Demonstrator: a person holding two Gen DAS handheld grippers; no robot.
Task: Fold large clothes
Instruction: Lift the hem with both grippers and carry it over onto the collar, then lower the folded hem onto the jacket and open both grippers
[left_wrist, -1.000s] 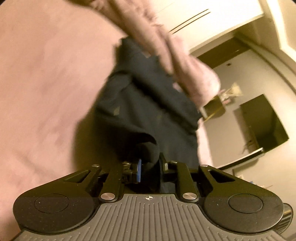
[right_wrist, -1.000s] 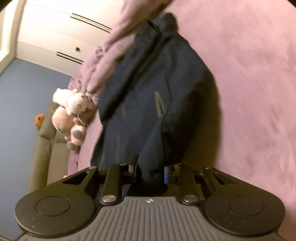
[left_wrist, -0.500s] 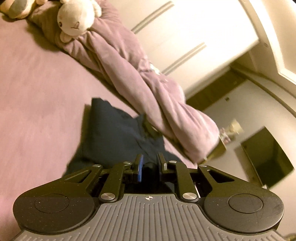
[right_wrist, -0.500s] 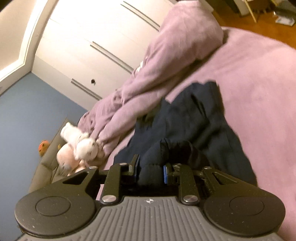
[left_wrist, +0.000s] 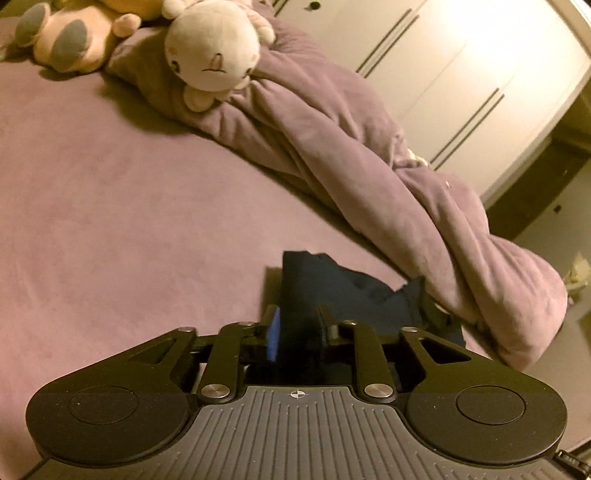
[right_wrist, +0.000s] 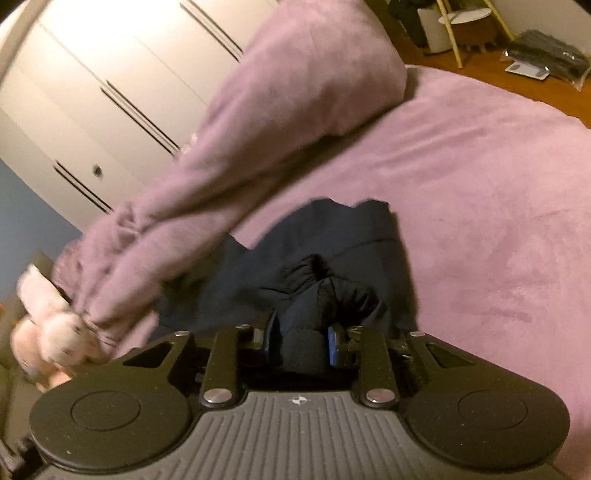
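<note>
A dark navy garment (left_wrist: 343, 291) lies low on the purple bed (left_wrist: 129, 229), bunched just ahead of both grippers. My left gripper (left_wrist: 297, 332) is shut on one edge of the navy garment. My right gripper (right_wrist: 301, 332) is shut on a gathered, cuffed part of the same garment (right_wrist: 332, 258), whose body spreads out beyond the fingers towards the rolled duvet. Most of the garment near the left gripper is hidden behind the gripper body.
A rolled purple duvet (left_wrist: 369, 158) runs along the far side of the bed, also in the right wrist view (right_wrist: 258, 147). Plush toys (left_wrist: 210, 48) sit at its end. White wardrobe doors (left_wrist: 461, 74) stand behind. Wooden floor with a stool (right_wrist: 461, 26) lies beyond the bed.
Both grippers have come down with the navy garment, which hung full-length a second ago and now lies low and bunched on the bed. Both views tilted up towards the duvet and wardrobe.
</note>
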